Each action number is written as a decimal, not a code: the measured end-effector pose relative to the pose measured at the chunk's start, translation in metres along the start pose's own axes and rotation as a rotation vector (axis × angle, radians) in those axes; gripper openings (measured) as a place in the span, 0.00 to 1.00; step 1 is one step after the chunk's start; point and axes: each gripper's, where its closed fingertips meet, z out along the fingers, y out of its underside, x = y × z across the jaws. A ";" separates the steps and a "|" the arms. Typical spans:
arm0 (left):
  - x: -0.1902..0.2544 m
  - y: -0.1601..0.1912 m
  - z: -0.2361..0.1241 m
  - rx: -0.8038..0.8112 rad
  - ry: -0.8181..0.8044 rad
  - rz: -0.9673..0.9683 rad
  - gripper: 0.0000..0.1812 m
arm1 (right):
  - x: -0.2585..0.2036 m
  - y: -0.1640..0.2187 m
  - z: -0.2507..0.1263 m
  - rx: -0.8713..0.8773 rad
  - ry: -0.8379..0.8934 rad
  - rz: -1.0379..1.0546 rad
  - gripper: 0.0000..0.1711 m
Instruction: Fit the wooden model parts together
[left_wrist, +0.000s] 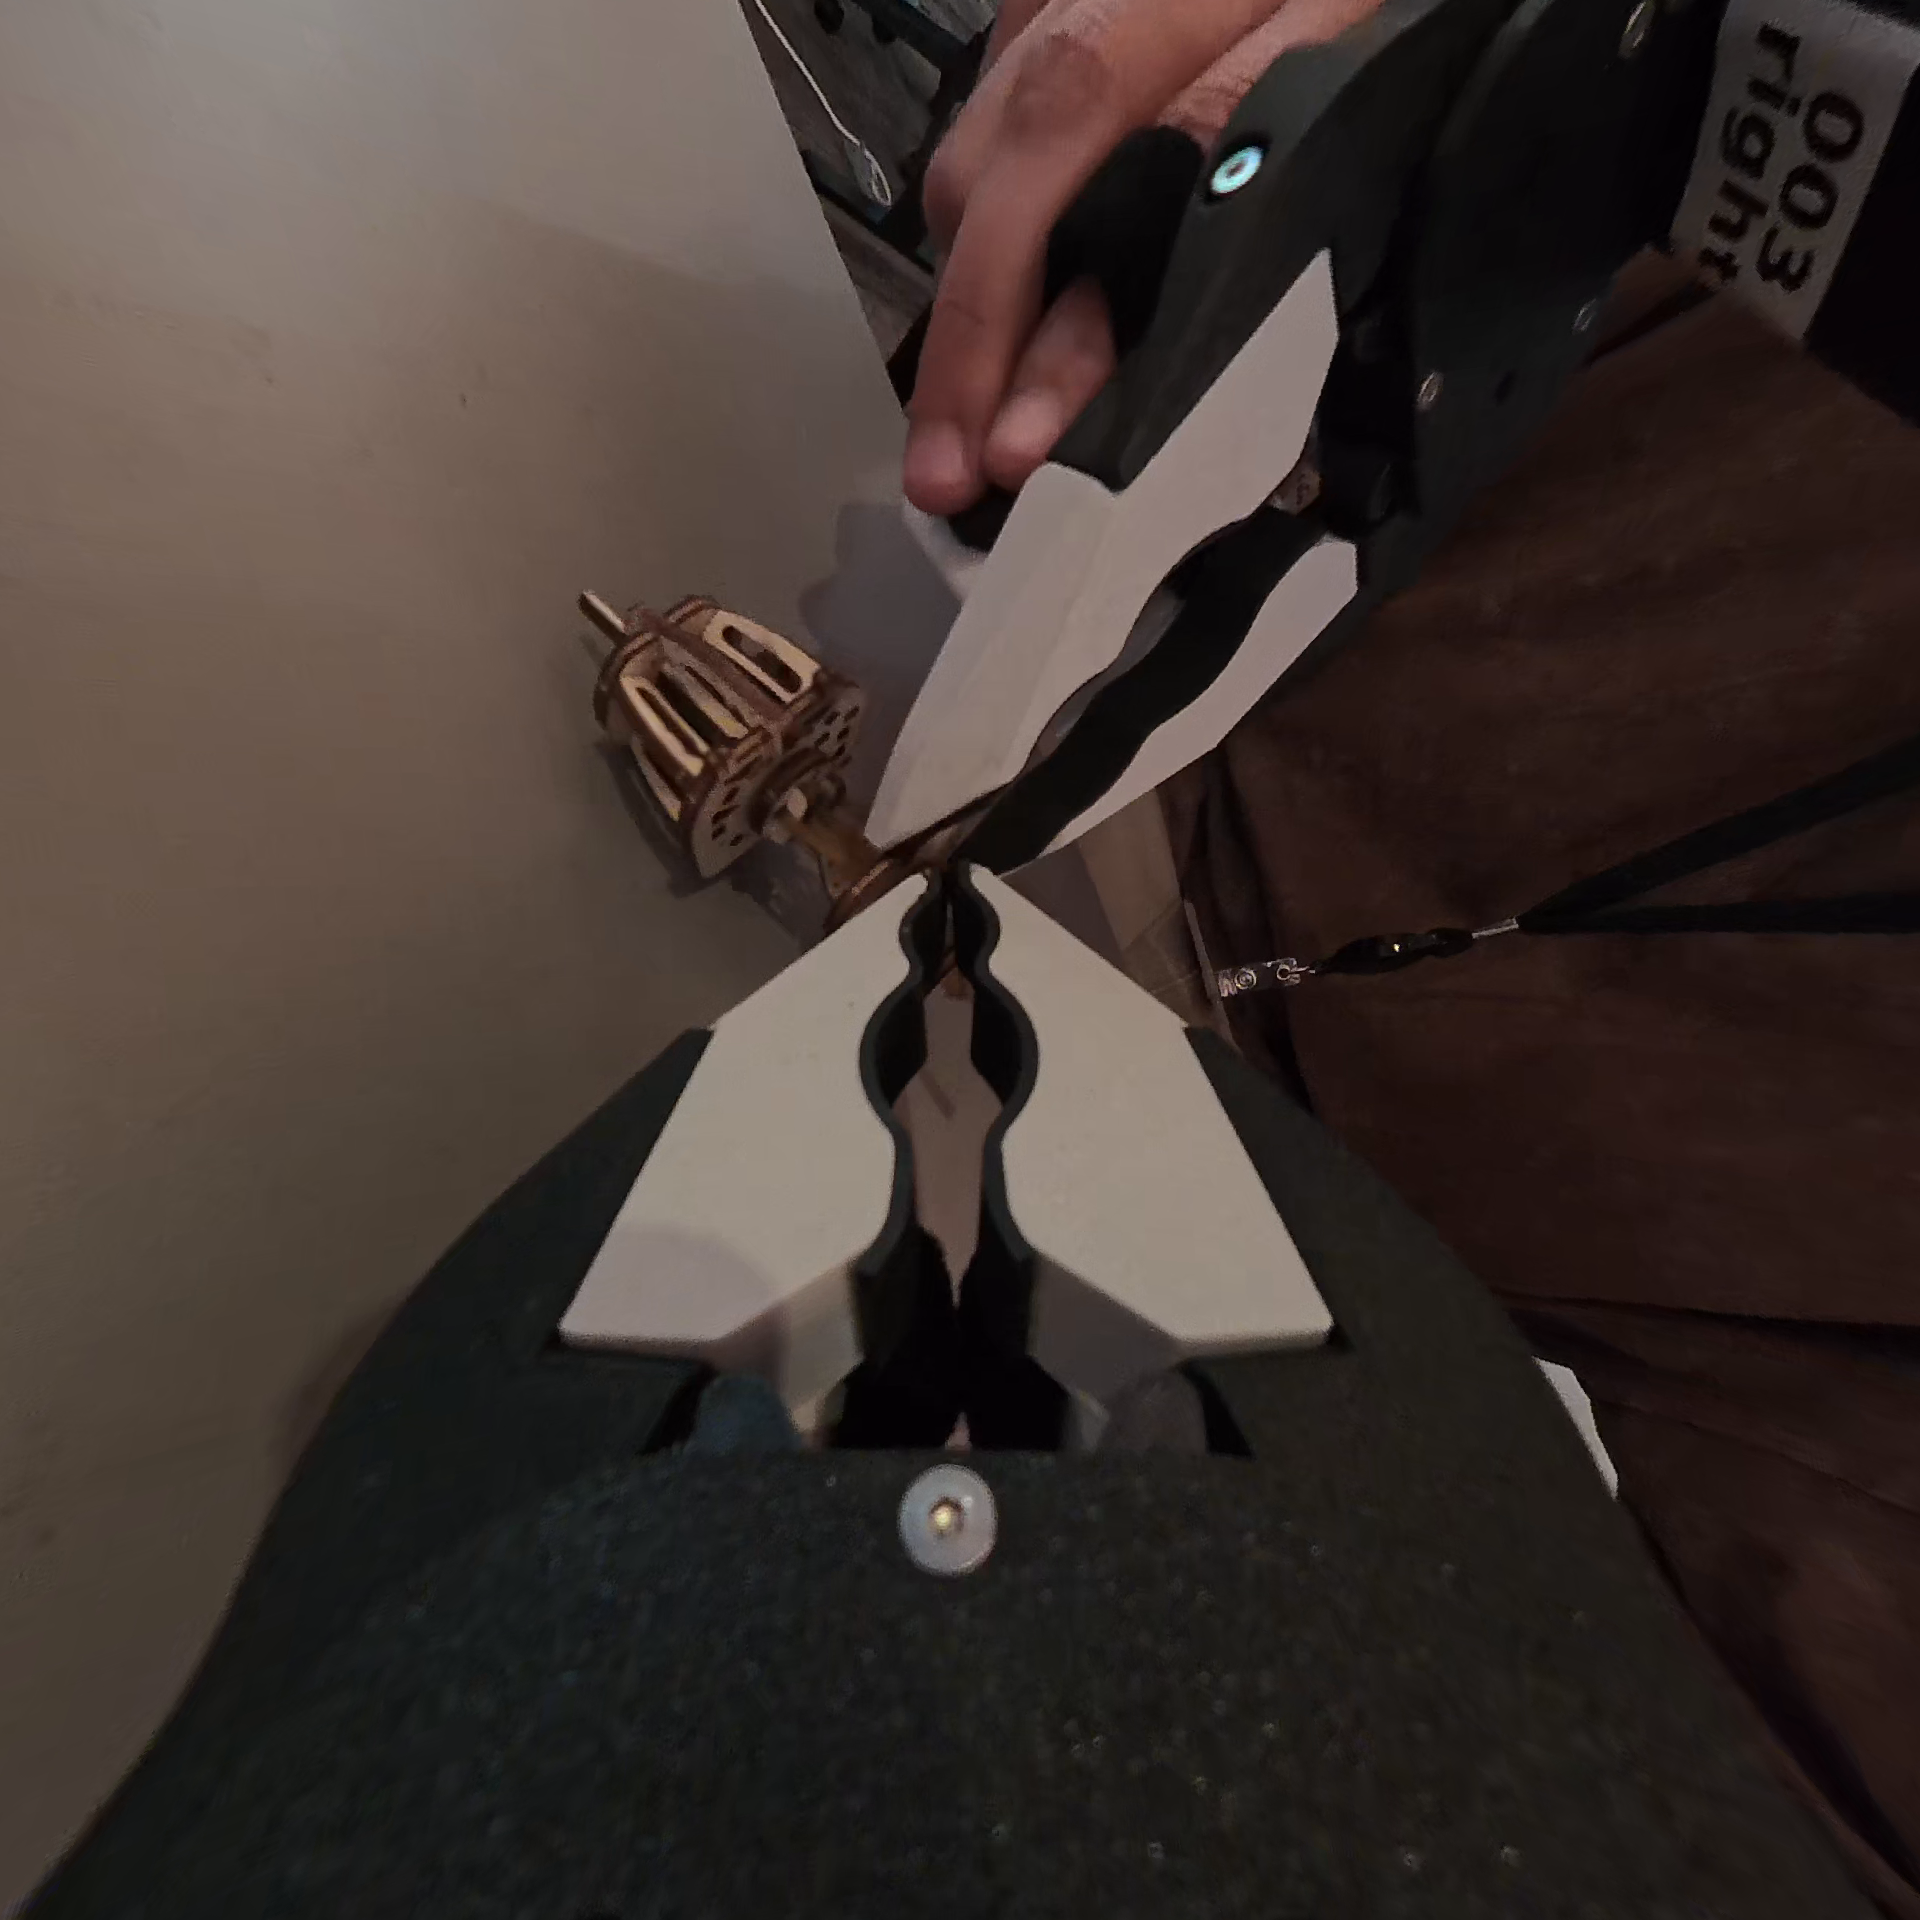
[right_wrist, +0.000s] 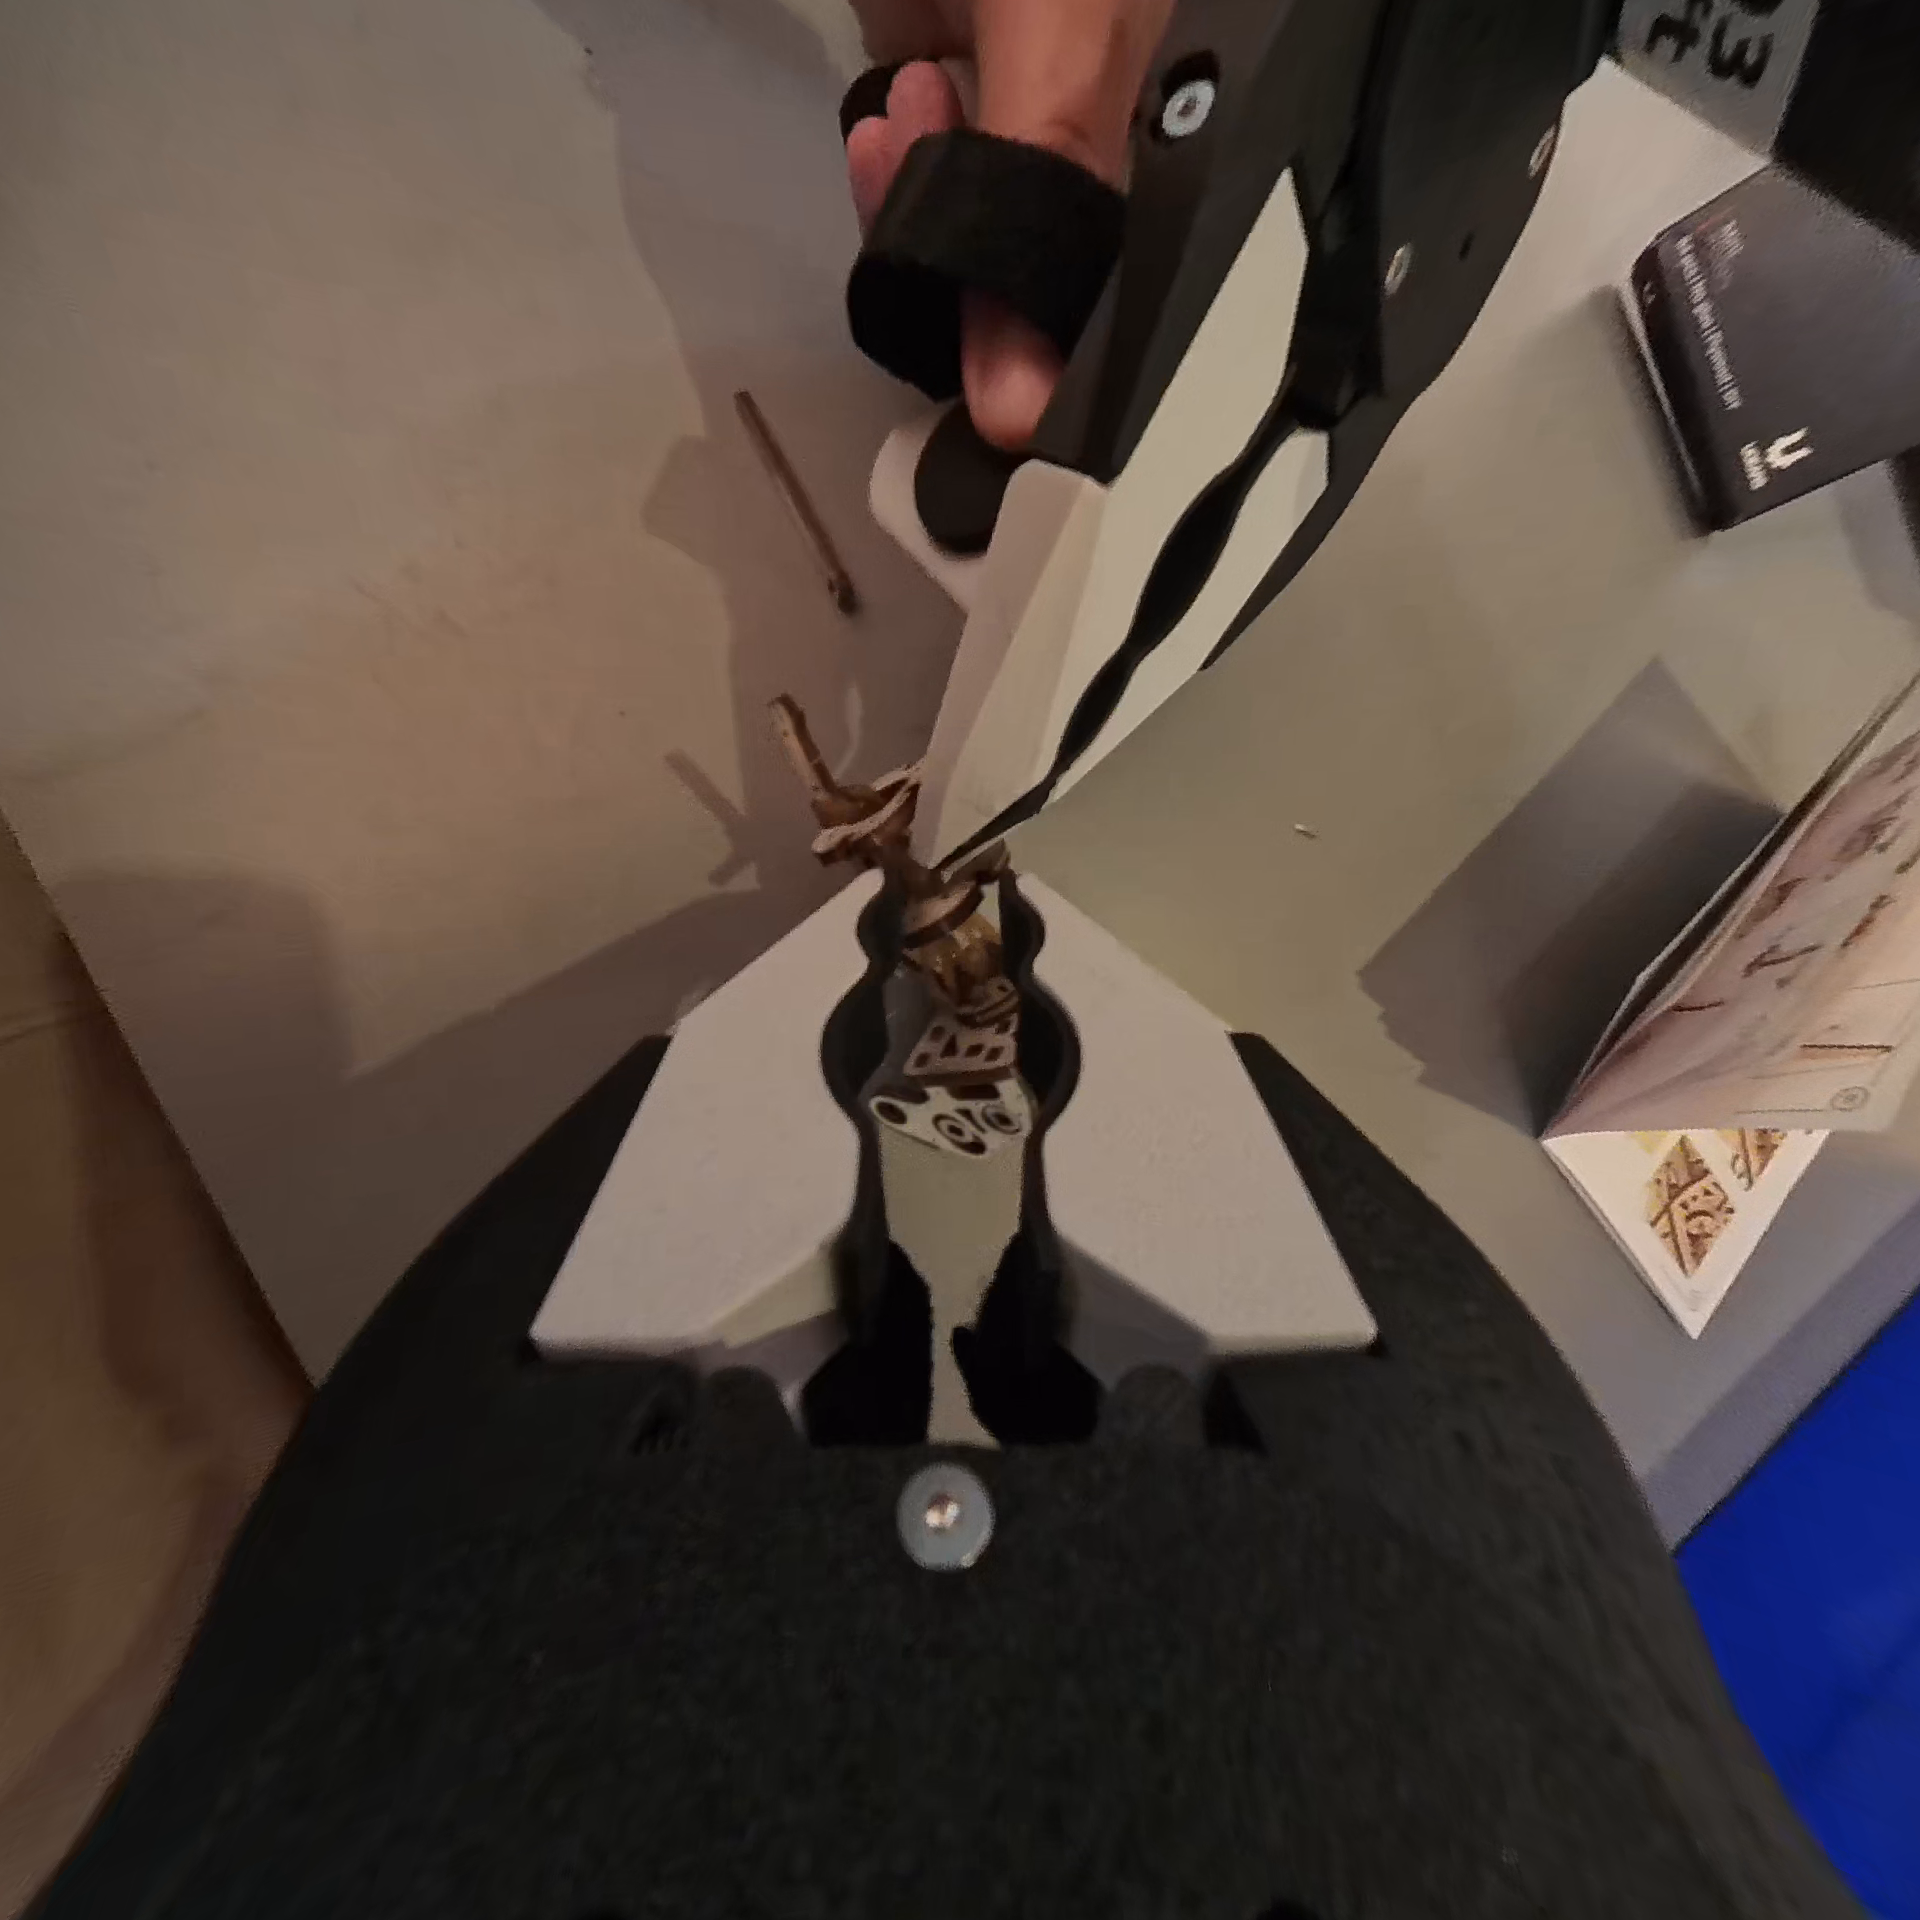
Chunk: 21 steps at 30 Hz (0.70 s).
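Note:
A small wooden cage-shaped model (left_wrist: 727, 727) with a shaft through it sits low over the pale table (left_wrist: 312, 623). My right gripper (left_wrist: 914, 847) comes in from the upper right and is shut on the shaft's near end. In the right wrist view (right_wrist: 951, 904) wooden discs (right_wrist: 862, 816) stick out past the tips, and fretwork (right_wrist: 961, 1049) shows in the finger gap. My left gripper (left_wrist: 948, 899) is shut on a thin wooden part, tip to tip with the right one. It also shows in the right wrist view (right_wrist: 961, 847).
A loose wooden stick (right_wrist: 795, 499) lies on the table beyond the grippers. An open instruction booklet (right_wrist: 1756, 997) and a black box (right_wrist: 1766, 343) stand to the right, with a blue surface (right_wrist: 1818, 1507) below them. A person's brown clothing (left_wrist: 1558, 1039) and lanyard (left_wrist: 1403, 948) are close on the right. My two grippers' fingertips are within a few centimetres of each other. The loose wooden stick (right_wrist: 795, 499) is about 10 centimeters from both grippers' fingertips.

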 end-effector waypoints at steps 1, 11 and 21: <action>0.001 -0.001 0.000 0.004 0.003 0.001 0.00 | 0.000 -0.003 -0.002 0.016 0.002 -0.002 0.10; 0.004 -0.005 -0.008 0.059 0.022 -0.001 0.00 | 0.004 -0.013 -0.003 0.111 0.089 -0.081 0.08; 0.002 0.002 -0.013 0.075 0.008 -0.018 0.00 | 0.000 -0.012 0.005 0.108 0.045 -0.080 0.07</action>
